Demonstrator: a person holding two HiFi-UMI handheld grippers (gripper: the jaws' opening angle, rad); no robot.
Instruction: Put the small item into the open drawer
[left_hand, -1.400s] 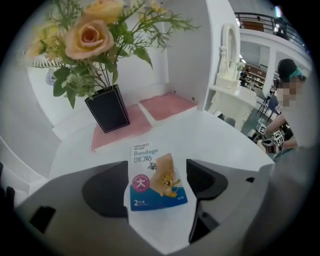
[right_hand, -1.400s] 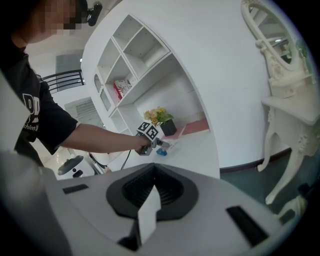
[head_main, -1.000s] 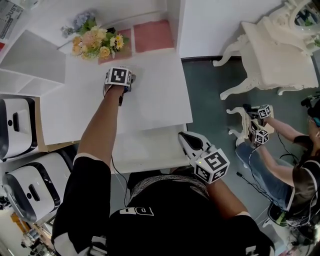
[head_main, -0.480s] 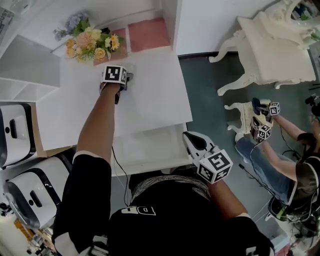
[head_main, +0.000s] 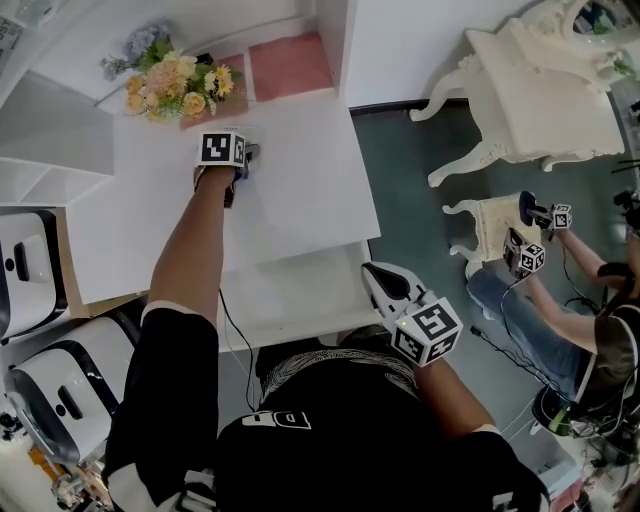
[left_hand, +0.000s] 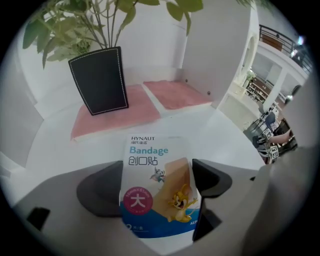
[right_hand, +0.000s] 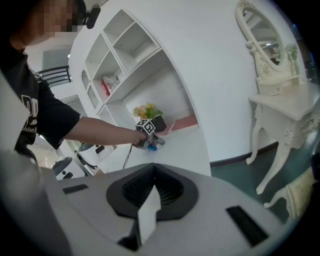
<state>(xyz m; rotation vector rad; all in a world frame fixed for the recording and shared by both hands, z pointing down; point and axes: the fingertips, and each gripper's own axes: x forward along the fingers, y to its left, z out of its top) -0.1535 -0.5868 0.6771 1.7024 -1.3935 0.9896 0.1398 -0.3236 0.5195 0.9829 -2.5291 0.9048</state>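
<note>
A small white and blue bandage box lies on the white tabletop. My left gripper straddles the box, one grey jaw on each side. Its jaws are opening and the pads do not visibly press on the box. In the head view the left gripper is far out on the table near the flowers, and the box is hidden there. The open white drawer juts out below the table's near edge. My right gripper hovers at the drawer's right end, shut and empty.
A black pot with flowers stands on pink mats just beyond the box. White machines sit at the left. At the right are a white carved table and another person holding grippers.
My left gripper has moved a little farther out across the table toward the flowers. The right gripper has stayed beside the drawer. The other person's grippers have shifted.
</note>
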